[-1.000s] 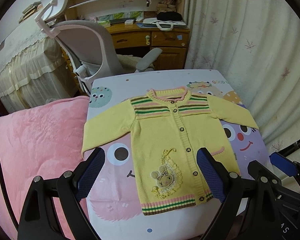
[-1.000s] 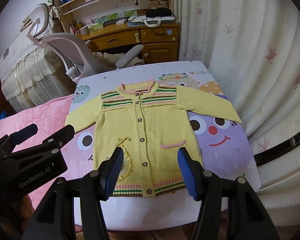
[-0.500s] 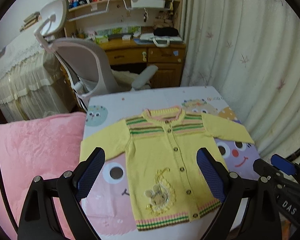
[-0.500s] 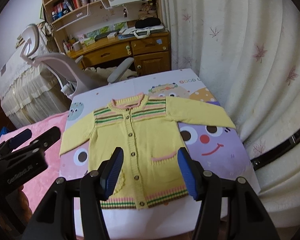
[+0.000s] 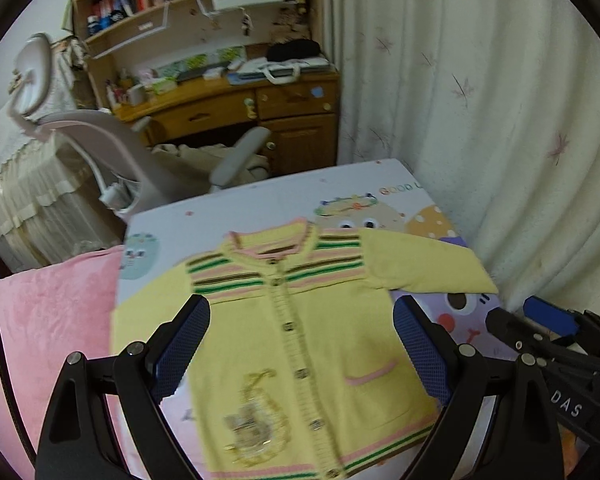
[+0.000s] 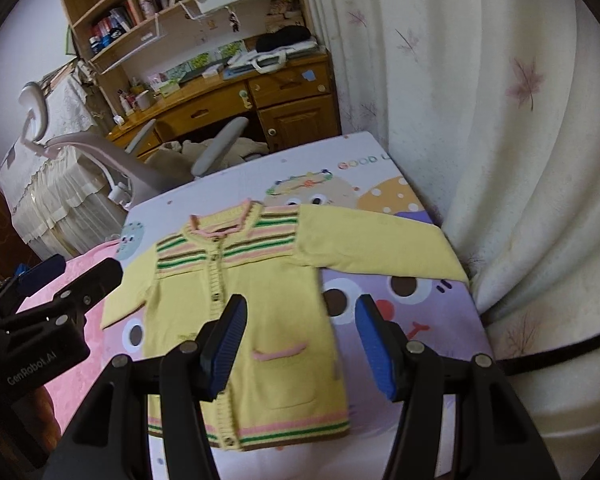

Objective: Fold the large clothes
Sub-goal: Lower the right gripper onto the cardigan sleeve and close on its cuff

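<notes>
Both pairs of fingers stand spread wide and empty: left gripper (image 5: 302, 354) and right gripper (image 6: 300, 344) hover above the yellow cardigan (image 6: 260, 300), which lies flat, buttoned and face-up on the cartoon mat (image 6: 420, 332). Folding probably starts with the sleeve (image 6: 380, 244) at two o'clock; pinch its cuff and carry it across without rucking the body.

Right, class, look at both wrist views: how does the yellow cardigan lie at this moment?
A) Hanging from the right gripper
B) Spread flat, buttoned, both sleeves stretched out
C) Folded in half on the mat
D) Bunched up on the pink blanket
B: the yellow cardigan lies flat and buttoned on the cartoon mat, sleeves out to both sides, while the left gripper and right gripper are open and hold nothing.
</notes>
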A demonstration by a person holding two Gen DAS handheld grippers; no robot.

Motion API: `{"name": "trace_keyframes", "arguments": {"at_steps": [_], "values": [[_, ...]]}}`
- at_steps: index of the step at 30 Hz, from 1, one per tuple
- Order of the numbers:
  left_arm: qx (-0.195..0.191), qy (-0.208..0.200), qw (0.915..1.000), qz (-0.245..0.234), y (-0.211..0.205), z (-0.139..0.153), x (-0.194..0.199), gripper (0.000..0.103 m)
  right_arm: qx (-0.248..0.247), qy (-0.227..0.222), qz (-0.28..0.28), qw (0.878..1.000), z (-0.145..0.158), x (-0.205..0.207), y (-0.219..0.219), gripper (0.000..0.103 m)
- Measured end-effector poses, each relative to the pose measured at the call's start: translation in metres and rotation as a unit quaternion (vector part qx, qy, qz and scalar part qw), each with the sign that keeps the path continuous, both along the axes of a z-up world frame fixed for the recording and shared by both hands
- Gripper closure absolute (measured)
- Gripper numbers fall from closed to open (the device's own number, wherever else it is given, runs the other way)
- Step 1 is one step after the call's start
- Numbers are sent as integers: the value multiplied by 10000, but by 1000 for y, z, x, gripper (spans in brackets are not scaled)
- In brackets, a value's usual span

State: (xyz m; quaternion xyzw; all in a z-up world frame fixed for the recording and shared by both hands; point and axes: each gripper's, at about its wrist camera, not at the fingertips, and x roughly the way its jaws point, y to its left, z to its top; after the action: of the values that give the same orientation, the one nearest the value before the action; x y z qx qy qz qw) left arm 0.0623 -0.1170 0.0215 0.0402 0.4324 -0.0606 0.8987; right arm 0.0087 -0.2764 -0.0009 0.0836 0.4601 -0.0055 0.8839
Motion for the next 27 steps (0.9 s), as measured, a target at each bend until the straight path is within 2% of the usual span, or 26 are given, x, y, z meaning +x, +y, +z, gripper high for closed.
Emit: {"name": "trace_keyframes", "arguments": {"at_steps": [8,15,21,27], "values": [[65,156,9997,-170,-76,-58,50,11,39,418,-410,9983,-55,35,-78,46],[104,445,9985,-300,-127,-126,91,11,144,661,-868,9939,-102,59,-130,46],[259,867,9954,-324,-148,-174,114,12,283,968,-1223,9874,-139,69,-162,46],[370,1121,9926,-280,-155,-200,125,14,458,1109,-1485,9816,-160,77,-181,46]]}}
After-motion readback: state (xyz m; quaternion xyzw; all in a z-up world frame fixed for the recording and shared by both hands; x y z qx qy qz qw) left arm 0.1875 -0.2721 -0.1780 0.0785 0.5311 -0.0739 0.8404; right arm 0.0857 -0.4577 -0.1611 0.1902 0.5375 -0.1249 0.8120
